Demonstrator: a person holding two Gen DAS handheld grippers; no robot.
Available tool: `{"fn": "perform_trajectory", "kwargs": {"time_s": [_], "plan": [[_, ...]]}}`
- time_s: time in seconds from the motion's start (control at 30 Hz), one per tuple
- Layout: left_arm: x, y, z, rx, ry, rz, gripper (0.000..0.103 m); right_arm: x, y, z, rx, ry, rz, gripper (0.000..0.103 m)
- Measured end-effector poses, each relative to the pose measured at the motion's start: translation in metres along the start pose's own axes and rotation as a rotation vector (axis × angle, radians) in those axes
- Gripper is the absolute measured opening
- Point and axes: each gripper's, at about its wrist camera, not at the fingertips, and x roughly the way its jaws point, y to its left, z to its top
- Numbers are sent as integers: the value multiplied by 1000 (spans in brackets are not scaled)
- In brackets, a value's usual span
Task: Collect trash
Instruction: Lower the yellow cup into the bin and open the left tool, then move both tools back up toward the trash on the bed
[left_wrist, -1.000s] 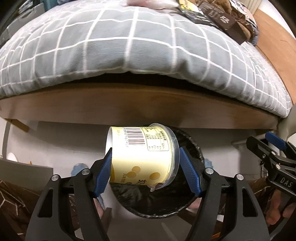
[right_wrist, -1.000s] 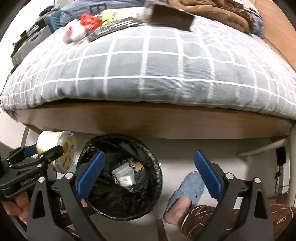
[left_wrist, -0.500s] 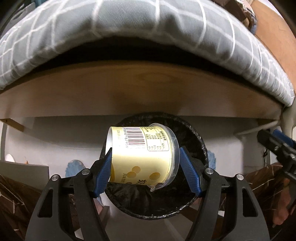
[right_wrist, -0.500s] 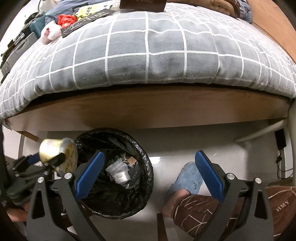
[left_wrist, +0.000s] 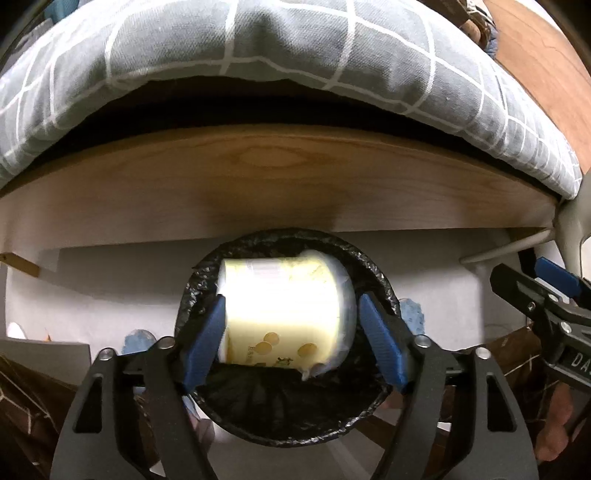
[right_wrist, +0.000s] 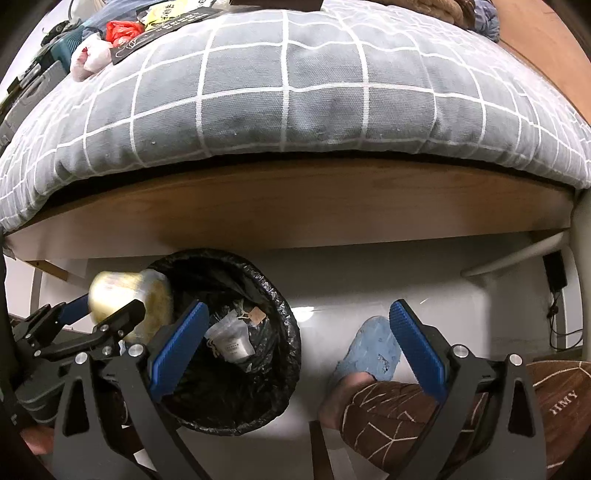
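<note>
Here, in the left wrist view, the left gripper (left_wrist: 291, 339) has just been opening its blue-padded jaws; the pale yellow round plastic tub (left_wrist: 284, 314), blurred, sits between them directly over the black-bagged round trash bin (left_wrist: 384, 291), with a gap at the right pad. In the right wrist view, the right gripper (right_wrist: 295, 347) stands wide and empty just right of the bin (right_wrist: 288, 317), the tub (right_wrist: 129, 295) at the bin's left rim.
</note>
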Motion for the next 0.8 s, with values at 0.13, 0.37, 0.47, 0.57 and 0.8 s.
{"fn": "perform_trajectory", "kwargs": {"time_s": [0.13,0.37,0.47,0.57,0.8], "plan": [[-2,0,1,0,-13,13,88,2,1,2,1,9,-2,94],[-3,7,5,-1,-25,33,97,-3,7,7,-29,-19,-26,94],[-11,12,6,-5,-44,48,97,-7,8,10,-28,-25,-19,94],[-19,19,8,-25,-48,45,97,-11,10,13,-32,-35,-18,94],[-40,24,13,-41,-54,26,97,-31,16,19,-49,-64,-14,94]]}}
